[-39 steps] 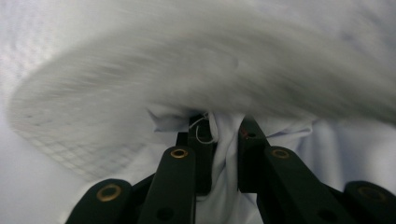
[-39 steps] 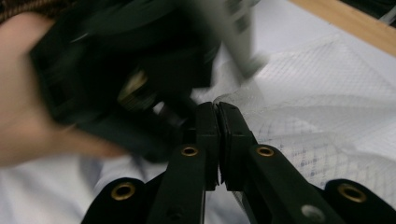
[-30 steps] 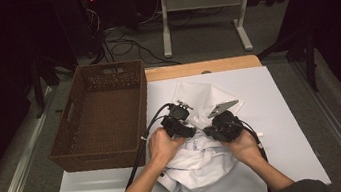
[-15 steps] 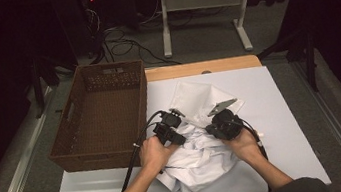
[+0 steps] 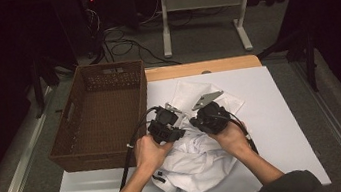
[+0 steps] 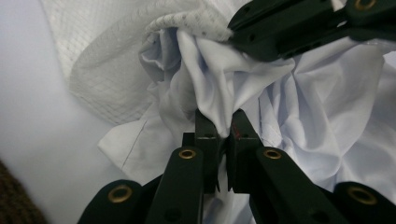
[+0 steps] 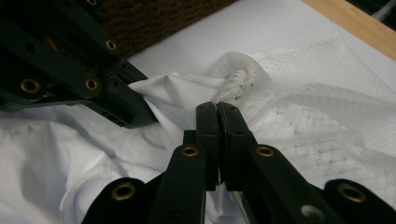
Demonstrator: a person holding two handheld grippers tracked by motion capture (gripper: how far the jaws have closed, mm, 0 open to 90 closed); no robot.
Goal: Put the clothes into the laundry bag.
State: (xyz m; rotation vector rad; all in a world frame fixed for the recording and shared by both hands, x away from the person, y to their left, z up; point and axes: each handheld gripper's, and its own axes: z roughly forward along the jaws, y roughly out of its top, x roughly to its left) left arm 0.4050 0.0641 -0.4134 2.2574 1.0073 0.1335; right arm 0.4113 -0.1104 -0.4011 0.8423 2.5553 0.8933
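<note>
— Both our hands have come up a little off the table since the earlier high view, and the crumpled white garment (image 5: pixel 196 165) has bunched up higher between them. Our left gripper (image 5: pixel 165 127) has just been closing its jaws, with a fold of the cloth between them.

— Agreed. In the left gripper view, our left gripper (image 6: pixel 223 128) now pinches a ridge of smooth white fabric (image 6: pixel 219 93), the pads pressed narrow on it. And our right one?

— Our right gripper (image 7: pixel 217 109) has its jaws nearly together. In the right gripper view they bite the edge where the smooth cloth meets the white mesh-textured part (image 7: pixel 299 107) of the garment. From the left gripper view we see the same right gripper (image 6: pixel 247 30) clamped on a rolled mesh edge, above and to the right of our own jaws.

— So both grips sit close together on the same bundle?

— Yes, near each other but apart, with gathered cloth between them. From above, our right gripper (image 5: pixel 210 117) is just beside the left one, over the far part of the heap.

— Where does the garment lie?

— On the white tabletop (image 5: pixel 281 110), near our edge, partly lifted at the gripped folds; its mesh part spreads flat beyond the grippers. The brown wicker basket (image 5: pixel 101 118) stands just to the left of it, touching none of the cloth that we can see.
</note>
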